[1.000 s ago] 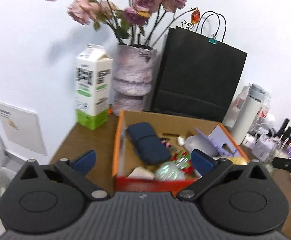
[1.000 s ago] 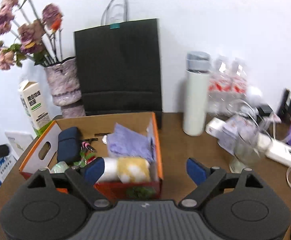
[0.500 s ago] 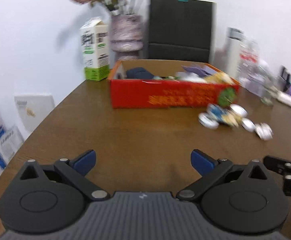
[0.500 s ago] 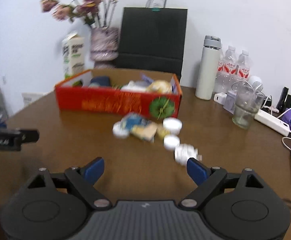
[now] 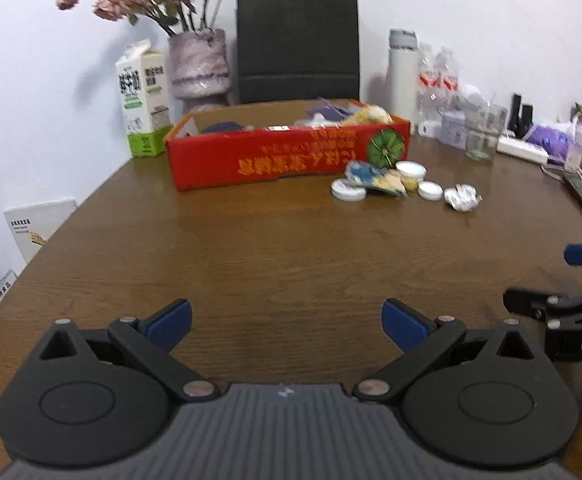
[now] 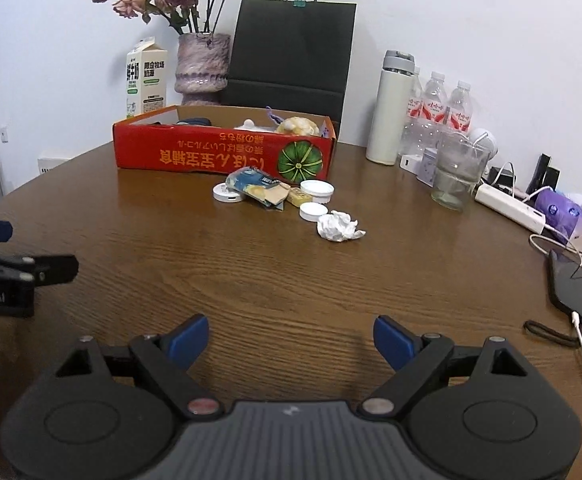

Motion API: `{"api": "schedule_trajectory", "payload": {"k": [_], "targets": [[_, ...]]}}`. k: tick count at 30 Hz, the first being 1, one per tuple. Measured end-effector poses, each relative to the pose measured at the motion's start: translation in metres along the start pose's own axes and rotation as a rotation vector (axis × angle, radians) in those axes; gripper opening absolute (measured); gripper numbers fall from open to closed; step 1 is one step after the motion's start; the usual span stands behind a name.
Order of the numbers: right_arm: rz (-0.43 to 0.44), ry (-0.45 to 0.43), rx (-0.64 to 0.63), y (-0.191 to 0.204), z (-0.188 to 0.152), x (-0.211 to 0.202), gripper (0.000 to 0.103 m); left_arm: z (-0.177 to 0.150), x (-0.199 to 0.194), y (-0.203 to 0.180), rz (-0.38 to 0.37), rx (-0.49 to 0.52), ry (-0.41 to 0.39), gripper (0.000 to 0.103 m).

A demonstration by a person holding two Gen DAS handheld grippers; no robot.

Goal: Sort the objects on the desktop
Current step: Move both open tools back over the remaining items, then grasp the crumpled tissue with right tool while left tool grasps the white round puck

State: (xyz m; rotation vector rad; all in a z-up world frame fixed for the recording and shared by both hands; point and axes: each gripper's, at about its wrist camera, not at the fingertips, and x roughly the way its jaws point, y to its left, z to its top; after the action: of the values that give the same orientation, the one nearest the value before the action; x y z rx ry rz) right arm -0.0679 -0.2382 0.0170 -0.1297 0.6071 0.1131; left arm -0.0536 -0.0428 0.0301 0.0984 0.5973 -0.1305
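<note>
Left gripper (image 5: 286,318): I hold it wide open, empty, low above the table (image 5: 251,248).
Right gripper (image 6: 291,338): also wide open, empty.
Loose things: lids, wrapper (image 6: 257,190), crumpled paper (image 6: 339,226) lie just before the red box (image 6: 223,154), probably waiting for sorting.

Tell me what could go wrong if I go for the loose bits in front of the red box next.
The crumpled foil ball may squash or skid away under a claw. The white lids lie flat against the snack wrapper, so a pinch could catch both. The glass stands close to the right and could be knocked.
</note>
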Motion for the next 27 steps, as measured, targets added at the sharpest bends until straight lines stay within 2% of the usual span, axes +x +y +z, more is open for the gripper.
{"api": "schedule_trajectory", "payload": {"k": [5, 8, 10, 13, 16, 17, 20, 22, 24, 25, 27], "targets": [[0.047, 0.002, 0.026, -0.006, 0.003, 0.006, 0.089, 0.007, 0.010, -0.003, -0.016, 0.021, 0.014, 0.103], [0.030, 0.009, 0.049, -0.013, 0.011, 0.016, 0.089, 0.024, 0.025, -0.012, -0.037, 0.107, 0.004, 0.100], [0.009, 0.016, 0.072, -0.021, 0.018, 0.026, 0.088, 0.040, 0.040, -0.012, -0.107, 0.109, 0.002, 0.100], [0.030, 0.024, 0.122, -0.035, 0.033, 0.044, 0.088, 0.071, 0.078, -0.006, -0.218, 0.077, 0.060, 0.096], [0.089, 0.038, 0.198, -0.048, 0.049, 0.068, 0.087, 0.093, 0.113, -0.010, -0.223, 0.074, 0.076, 0.092], [0.096, 0.049, 0.221, -0.052, 0.053, 0.076, 0.083, 0.099, 0.124, -0.013, -0.225, 0.077, 0.076, 0.092], [0.065, 0.067, 0.262, -0.058, 0.066, 0.096, 0.079, 0.109, 0.151, -0.021, -0.204, 0.087, 0.086, 0.088], [0.043, 0.058, 0.252, -0.058, 0.073, 0.106, 0.068, 0.112, 0.165, -0.025, -0.200, 0.083, 0.098, 0.084], [0.027, 0.071, 0.230, -0.055, 0.078, 0.116, 0.050, 0.114, 0.174, -0.027, -0.205, 0.081, 0.098, 0.082], [0.024, 0.078, 0.215, -0.052, 0.079, 0.120, 0.046, 0.113, 0.177, -0.029, -0.202, 0.084, 0.103, 0.080], [0.030, 0.089, 0.194, -0.045, 0.077, 0.126, 0.033, 0.112, 0.181, -0.033, -0.189, 0.093, 0.102, 0.062]]}}
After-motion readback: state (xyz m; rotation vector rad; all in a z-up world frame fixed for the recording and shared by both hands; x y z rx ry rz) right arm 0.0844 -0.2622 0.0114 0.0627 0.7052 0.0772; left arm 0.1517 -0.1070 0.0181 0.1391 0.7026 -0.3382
